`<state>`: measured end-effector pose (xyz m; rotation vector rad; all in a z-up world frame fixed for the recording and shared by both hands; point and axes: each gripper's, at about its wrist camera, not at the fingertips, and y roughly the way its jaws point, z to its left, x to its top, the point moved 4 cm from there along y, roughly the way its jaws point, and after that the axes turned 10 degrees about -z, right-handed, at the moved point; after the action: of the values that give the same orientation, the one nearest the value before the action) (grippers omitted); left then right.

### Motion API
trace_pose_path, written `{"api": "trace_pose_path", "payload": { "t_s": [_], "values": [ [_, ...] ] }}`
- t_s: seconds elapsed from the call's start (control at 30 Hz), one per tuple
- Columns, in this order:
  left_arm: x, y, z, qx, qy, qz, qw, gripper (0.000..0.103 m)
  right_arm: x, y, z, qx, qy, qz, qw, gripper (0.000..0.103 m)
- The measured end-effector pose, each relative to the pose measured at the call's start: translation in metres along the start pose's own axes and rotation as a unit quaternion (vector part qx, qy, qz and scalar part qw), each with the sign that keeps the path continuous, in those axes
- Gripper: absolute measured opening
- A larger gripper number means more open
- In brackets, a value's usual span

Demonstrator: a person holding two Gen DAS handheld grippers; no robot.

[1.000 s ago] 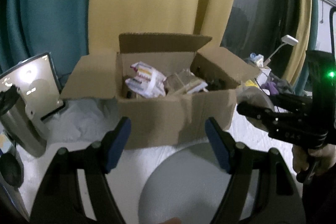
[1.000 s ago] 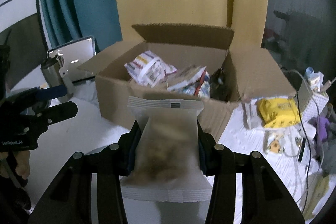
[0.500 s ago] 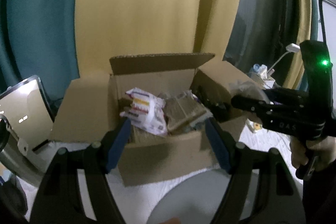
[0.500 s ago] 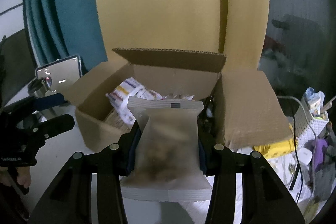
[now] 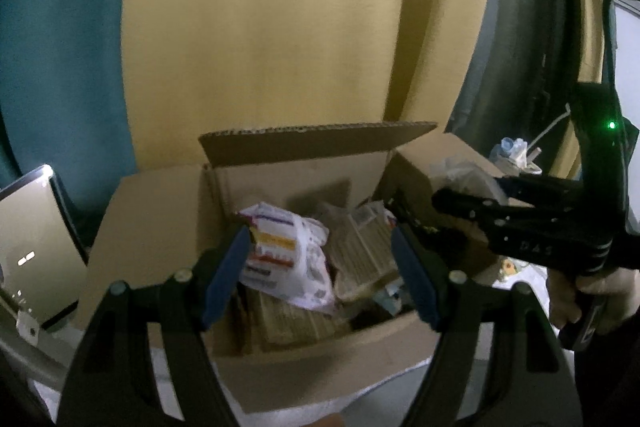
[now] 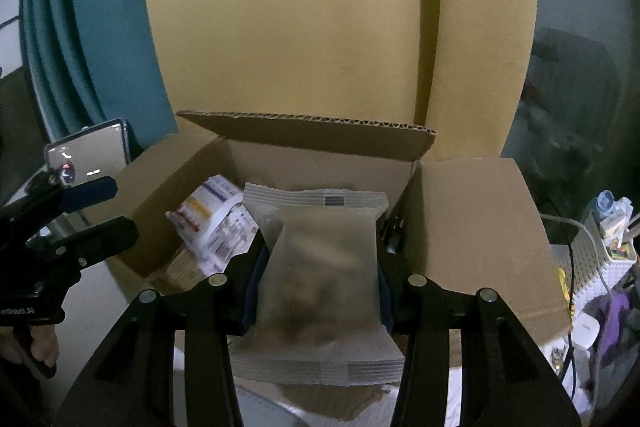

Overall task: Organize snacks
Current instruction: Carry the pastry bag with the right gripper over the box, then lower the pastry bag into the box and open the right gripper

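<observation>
An open cardboard box (image 5: 304,379) (image 6: 480,227) holds several snack packs, among them a white pack with yellow and red print (image 5: 288,259) (image 6: 212,223). My right gripper (image 6: 320,267) is shut on a frosted translucent snack pouch (image 6: 320,287) and hangs over the box's front edge. In the left wrist view that same right gripper (image 5: 472,203) shows over the box's right flap. My left gripper (image 5: 320,267) stands open over the box, nothing between its blue pads (image 5: 224,275). In the right wrist view it appears at the left (image 6: 100,211).
Yellow and teal curtains (image 5: 280,27) hang behind the box. A phone with a lit screen (image 6: 88,155) stands left of it. A white basket with small items (image 6: 608,247) and cables sit at the right on a white cloth. A hand (image 5: 580,299) grips the right tool.
Both grippers have moved forward and slightly up toward the box, which now looks much nearer. The pouch stays clamped in the right gripper; the left one stays open.
</observation>
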<state>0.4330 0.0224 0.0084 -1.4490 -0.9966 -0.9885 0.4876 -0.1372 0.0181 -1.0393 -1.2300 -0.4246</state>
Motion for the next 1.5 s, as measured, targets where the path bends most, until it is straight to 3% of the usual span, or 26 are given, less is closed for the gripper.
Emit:
{"api": "trace_pose_path", "payload": {
  "t_s": [0.3,0.8,0.83,0.93,0.97,1.1,1.5],
  "values": [
    [0.005,0.037,0.014,-0.001,-0.018,0.011,0.9998,0.075,0.008,0.04,-0.015,-0.009,0.012,0.014,1.0,0.049],
    [0.009,0.075,0.038,0.02,-0.052,0.043,0.9975,0.075,0.021,0.101,-0.037,-0.025,0.081,0.073,0.994,0.049],
    [0.009,0.076,0.038,0.016,-0.051,0.046,0.9975,0.075,0.022,0.102,-0.037,-0.031,0.084,0.073,0.993,0.051],
    [0.008,0.074,0.037,0.014,-0.048,0.044,0.9978,0.075,0.027,0.104,-0.038,-0.041,0.088,0.061,0.993,0.078],
    [0.008,0.073,0.037,0.014,-0.049,0.043,0.9978,0.076,0.027,0.104,-0.038,-0.047,0.088,0.058,0.993,0.081],
    [0.01,0.069,0.039,0.016,-0.053,0.037,0.9978,0.088,0.026,0.103,-0.033,-0.048,0.086,0.059,0.993,0.081],
    [0.012,0.043,0.023,0.021,-0.043,0.03,0.9984,0.089,0.023,0.068,-0.03,-0.05,0.063,0.05,0.996,0.081]
  ]
}}
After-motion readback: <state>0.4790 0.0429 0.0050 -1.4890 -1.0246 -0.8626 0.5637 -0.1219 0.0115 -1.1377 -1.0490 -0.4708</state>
